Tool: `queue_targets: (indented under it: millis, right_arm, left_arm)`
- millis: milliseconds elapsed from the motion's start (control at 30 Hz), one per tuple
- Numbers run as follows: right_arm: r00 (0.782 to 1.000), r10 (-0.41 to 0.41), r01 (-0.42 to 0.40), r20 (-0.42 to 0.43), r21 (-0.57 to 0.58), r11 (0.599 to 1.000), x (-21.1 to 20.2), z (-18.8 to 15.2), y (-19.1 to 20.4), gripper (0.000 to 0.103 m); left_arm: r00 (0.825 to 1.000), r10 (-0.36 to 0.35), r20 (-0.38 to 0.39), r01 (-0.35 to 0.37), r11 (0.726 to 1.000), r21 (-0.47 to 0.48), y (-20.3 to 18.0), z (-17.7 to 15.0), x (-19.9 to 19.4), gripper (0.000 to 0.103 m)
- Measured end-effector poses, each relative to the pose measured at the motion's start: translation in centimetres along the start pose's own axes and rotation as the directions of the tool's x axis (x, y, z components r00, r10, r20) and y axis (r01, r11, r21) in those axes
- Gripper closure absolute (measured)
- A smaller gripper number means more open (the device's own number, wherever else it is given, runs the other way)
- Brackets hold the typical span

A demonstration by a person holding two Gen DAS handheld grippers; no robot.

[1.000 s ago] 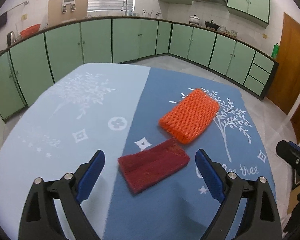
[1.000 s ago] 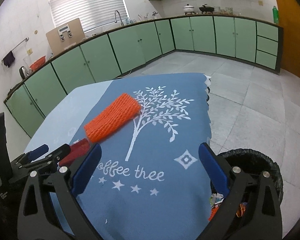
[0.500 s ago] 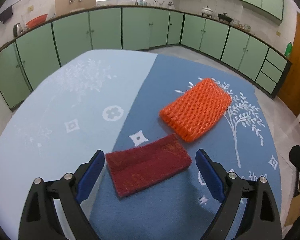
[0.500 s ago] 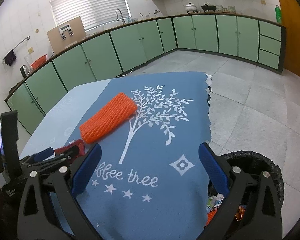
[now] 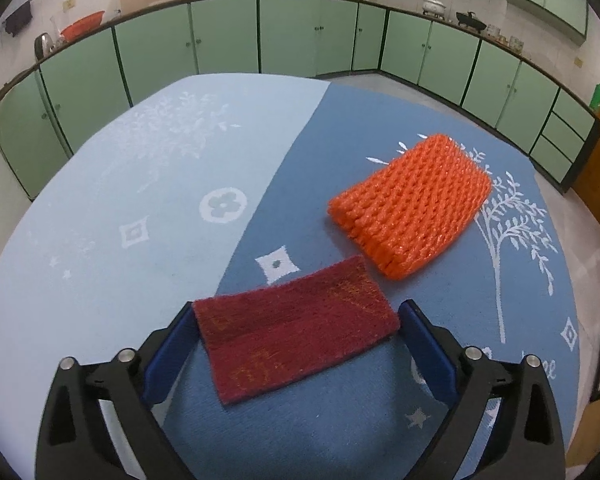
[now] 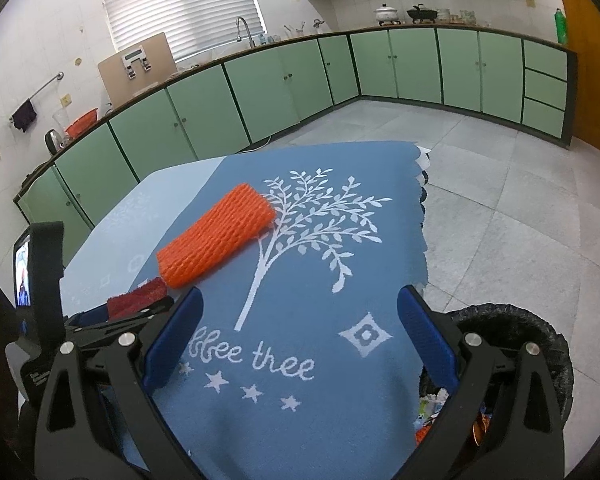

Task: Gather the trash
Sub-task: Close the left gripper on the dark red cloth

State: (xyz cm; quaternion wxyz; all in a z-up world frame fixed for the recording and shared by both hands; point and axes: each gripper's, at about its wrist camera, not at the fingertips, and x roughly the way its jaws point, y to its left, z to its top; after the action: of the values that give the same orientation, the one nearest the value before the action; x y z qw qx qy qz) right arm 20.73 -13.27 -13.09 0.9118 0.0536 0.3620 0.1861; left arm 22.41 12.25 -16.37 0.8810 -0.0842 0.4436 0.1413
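A dark red scouring pad (image 5: 296,330) lies flat on the blue tablecloth, between the blue fingers of my open left gripper (image 5: 298,344), one finger at each short end. An orange foam net sleeve (image 5: 414,204) lies beyond it to the right. In the right wrist view the sleeve (image 6: 216,236) and a corner of the red pad (image 6: 138,300) show, with the left gripper (image 6: 112,320) around the pad. My right gripper (image 6: 298,340) is open and empty over the table's near right part.
A black-bagged trash bin (image 6: 516,344) with litter inside stands on the floor at the table's right edge. The tablecloth (image 5: 140,200) is light blue on the left, darker blue on the right. Green kitchen cabinets (image 5: 300,36) line the walls.
My left gripper has moved forward and down, so the red pad now lies between its fingers. My right gripper has hardly moved.
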Motion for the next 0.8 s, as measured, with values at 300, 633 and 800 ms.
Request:
queue_targets:
  millis: [300, 633, 800]
  right_arm:
    - [1.000, 0.000, 0.000, 0.001, 0.000, 1.000, -0.1, -0.1, 0.2, 0.008]
    - [1.000, 0.008, -0.008, 0.010, -0.014, 1.000, 0.3, 0.5, 0.8, 0.008]
    - [0.999, 0.032, -0.032, 0.009, -0.034, 0.999, 2.1, 1.5, 2.9, 0.008]
  left_arm:
    - [0.999, -0.035, 0.033, 0.037, 0.997, -0.061, 1.2, -0.1, -0.8, 0.014]
    - [0.996, -0.024, 0.083, 0.029, 0.998, -0.057, 2.4, 0.2, -2.5, 0.015]
    - [0.994, 0.014, 0.108, -0.007, 0.998, -0.058, 4.4, 1.3, -2.9, 0.015]
